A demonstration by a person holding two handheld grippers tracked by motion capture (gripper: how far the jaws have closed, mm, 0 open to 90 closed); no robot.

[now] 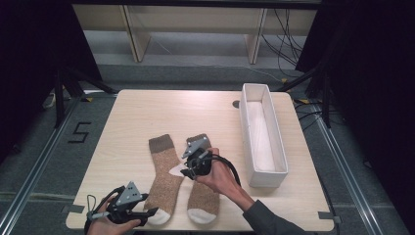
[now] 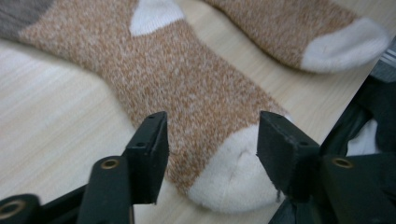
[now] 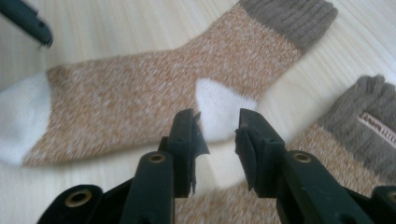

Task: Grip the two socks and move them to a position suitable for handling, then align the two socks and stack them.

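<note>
Two socks (image 1: 164, 181) (image 1: 203, 196) flat near desk (image 1: 147, 112) front edge. Left gripper (image 2: 212, 140) jaws wide over left sock's toe; right gripper (image 3: 217, 135) narrow-open at its heel, holding nothing.

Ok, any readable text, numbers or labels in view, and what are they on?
"5": black mark on the floor left of the table.
Label on the right sock cuff: reddish lettering, too blurred to read.
No other writing shows on the socks or the box.
</note>
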